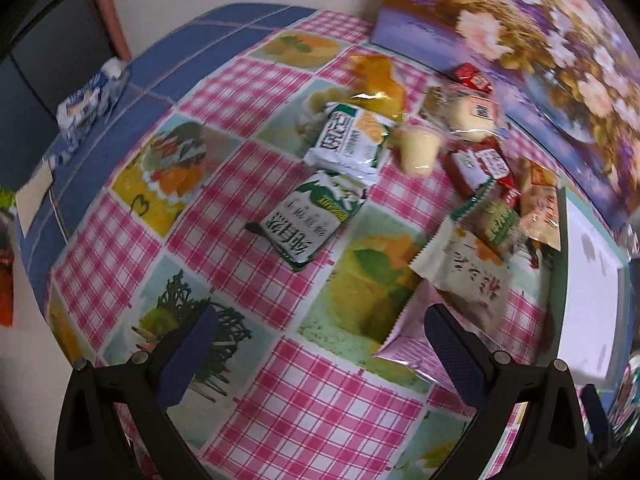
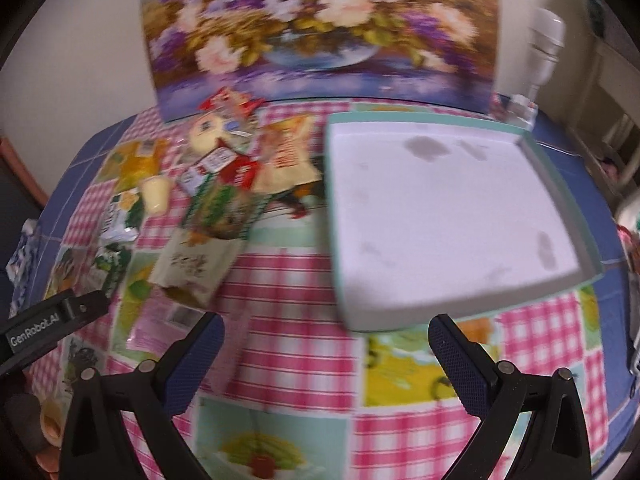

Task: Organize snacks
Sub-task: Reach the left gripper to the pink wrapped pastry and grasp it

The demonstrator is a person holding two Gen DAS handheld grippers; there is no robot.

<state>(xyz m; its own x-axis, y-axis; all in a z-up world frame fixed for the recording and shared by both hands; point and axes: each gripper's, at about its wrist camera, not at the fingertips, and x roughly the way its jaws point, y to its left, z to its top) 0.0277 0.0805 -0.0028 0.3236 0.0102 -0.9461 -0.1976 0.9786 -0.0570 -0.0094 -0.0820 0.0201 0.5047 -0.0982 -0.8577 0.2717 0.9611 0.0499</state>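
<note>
Left hand-held gripper (image 1: 320,344): jaws wide apart, nothing between them, hovering over the tabletop (image 1: 328,408), which wears a pink-check cloth with food pictures. Its right finger (image 1: 452,352) sits just above the near corner of a pink packet (image 1: 408,344).

Right hand-held gripper (image 2: 324,356): jaws also spread, holding nothing, above bare cloth near the front edge of a tray (image 2: 452,216). The tray is shallow, white inside with a pale green rim and a few grey stains; no snacks in it.

Snacks lie in a loose pile on the tabletop, left of the tray in the right wrist view:
- green-and-white packet (image 1: 308,220), flat, nearest the left gripper, apart from the others
- white biscuit packet (image 1: 352,140) just behind it, touching an orange bag (image 1: 376,76)
- pale yellow jelly cup (image 1: 418,148) lying on its side beside the biscuit packet
- red packets (image 1: 476,164) and a clear-wrapped bun (image 1: 464,112) further back
- cream sachet (image 1: 472,268) with a small green packet (image 1: 500,220) overlapping its far end
- peach-coloured packet (image 1: 540,208) next to the tray's left rim

A flower painting (image 2: 320,24) leans against the wall behind the pile and tray. A blue-and-white wrapped pack (image 1: 92,96) sits well apart at the far left edge. Both views are blurred; labels unreadable
</note>
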